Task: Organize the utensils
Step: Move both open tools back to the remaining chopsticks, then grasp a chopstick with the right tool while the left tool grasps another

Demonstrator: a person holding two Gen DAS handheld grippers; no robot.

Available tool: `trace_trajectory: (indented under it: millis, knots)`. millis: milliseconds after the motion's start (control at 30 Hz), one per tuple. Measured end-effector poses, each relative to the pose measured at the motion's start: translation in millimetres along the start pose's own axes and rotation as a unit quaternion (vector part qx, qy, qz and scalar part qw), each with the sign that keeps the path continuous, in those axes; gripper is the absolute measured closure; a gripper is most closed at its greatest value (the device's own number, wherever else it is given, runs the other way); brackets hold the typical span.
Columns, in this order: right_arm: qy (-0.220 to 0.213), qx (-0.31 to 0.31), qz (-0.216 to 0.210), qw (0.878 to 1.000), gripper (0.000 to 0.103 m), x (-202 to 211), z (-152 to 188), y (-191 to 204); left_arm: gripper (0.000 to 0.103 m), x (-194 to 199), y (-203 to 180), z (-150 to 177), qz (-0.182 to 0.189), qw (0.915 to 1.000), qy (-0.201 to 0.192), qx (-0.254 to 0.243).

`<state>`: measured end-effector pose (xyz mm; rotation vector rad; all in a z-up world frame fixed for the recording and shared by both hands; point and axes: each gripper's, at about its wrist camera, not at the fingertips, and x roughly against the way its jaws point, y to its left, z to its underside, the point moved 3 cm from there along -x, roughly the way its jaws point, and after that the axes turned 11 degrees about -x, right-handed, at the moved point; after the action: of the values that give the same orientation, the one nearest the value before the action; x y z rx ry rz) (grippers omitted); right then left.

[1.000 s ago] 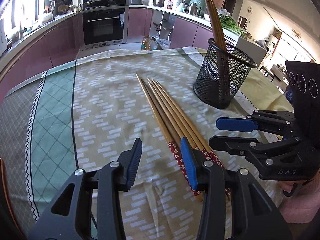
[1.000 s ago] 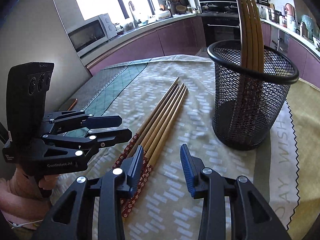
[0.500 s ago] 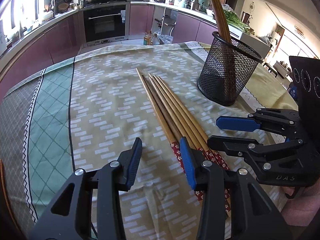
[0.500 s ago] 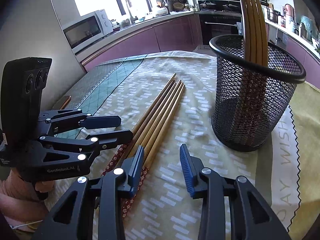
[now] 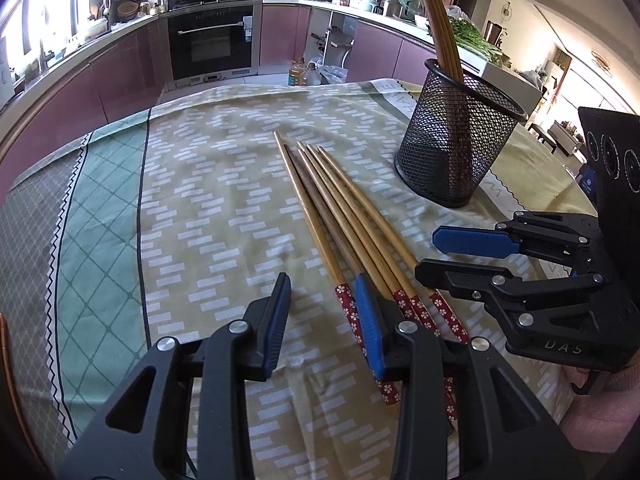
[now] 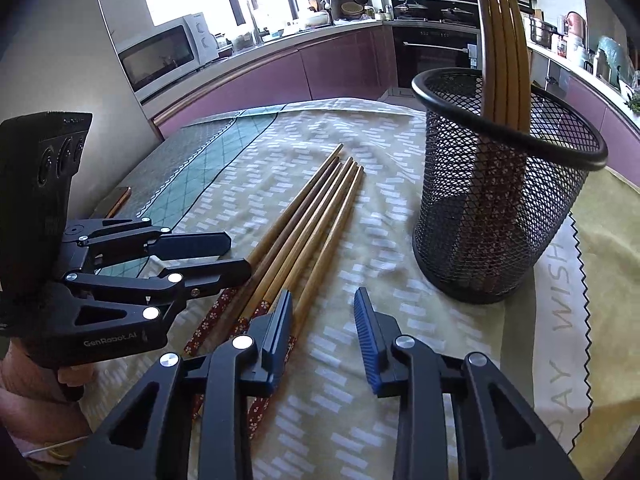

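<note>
Lying side by side on the patterned tablecloth [image 5: 208,208] of the worktop, five loose chopsticks [image 5: 340,216] point their red floral ends toward the camera. The left hand-held gripper [image 5: 326,320] hovers over those near ends, jaws closing with only cloth between them; its right finger overlaps the bundle. The right hand-held gripper [image 6: 324,338], also closing on nothing, sits just right of the bundle. Far right stands the black mesh holder [image 6: 504,208], with more chopsticks upright inside.
</note>
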<state>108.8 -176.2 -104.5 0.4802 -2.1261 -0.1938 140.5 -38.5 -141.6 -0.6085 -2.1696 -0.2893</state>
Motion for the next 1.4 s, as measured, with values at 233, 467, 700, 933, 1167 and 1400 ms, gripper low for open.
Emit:
trace_trajectory:
  millis: [233,467,700,933,1167,1400]
  knots:
    - [0.002,0.009,0.016,1.000,0.077,-9.9,-6.0,5.7,0.073,-9.8,7.1,-15.3,-0.008,0.9999,0.013,-0.002]
    - [-0.002,0.008,0.029,1.000,0.082,-21.7,-16.4,5.2,0.080,-23.0,16.7,-31.2,0.003,0.9996,0.028,0.004]
    - [-0.008,-0.014,0.024,1.000,0.094,-22.6,-16.7,-1.4,0.092,-24.1,17.7,-31.9,0.001,0.9996,0.020,0.021]
    - [-0.020,-0.048,-0.003,0.999,0.097,-12.1,-14.7,-12.6,0.095,-11.7,17.3,-21.4,0.003,0.9988,-0.004,0.049]
    - [-0.016,-0.032,-0.030,0.999,0.097,-1.0,-7.5,-8.7,0.095,1.9,9.6,-7.2,0.025,0.9988,-0.004,0.041]
    - [0.007,-0.013,-0.023,1.000,0.097,-9.0,-1.4,-4.7,0.092,-1.2,1.3,-2.5,0.029,0.9994,0.014,0.014]
